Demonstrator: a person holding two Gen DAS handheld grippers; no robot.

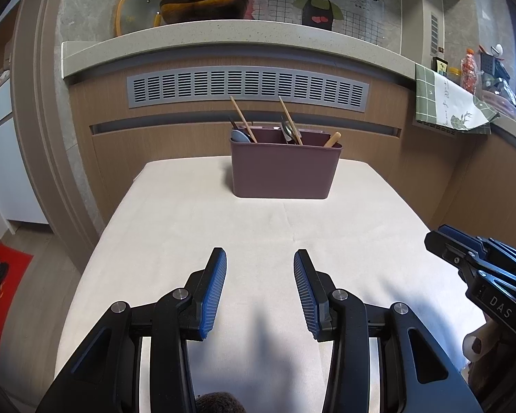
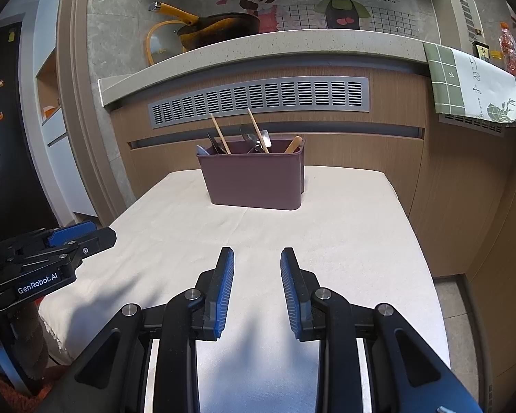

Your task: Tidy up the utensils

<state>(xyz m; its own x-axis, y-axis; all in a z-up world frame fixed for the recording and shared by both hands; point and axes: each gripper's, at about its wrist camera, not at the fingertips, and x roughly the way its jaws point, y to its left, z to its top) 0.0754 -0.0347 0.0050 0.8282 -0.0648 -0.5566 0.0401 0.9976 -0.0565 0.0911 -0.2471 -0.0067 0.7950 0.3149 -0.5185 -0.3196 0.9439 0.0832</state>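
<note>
From the left wrist, the left gripper (image 1: 260, 258) is hovering with jaws wide apart and empty; the mauve utensil holder (image 1: 282, 172) is standing at twelve o'clock on the table (image 1: 175, 234), chopsticks (image 1: 243, 119) leaning inside.

From the right wrist, the right gripper (image 2: 257, 256) is also gaping empty, the holder (image 2: 254, 182) sitting at twelve o'clock.

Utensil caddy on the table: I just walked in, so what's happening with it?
Nobody is handling it now. The mauve utensil caddy stands at the far end of the cloth-covered table, already holding chopsticks and spoons. The left tongs and right tongs hover open and empty at the near end.
</note>
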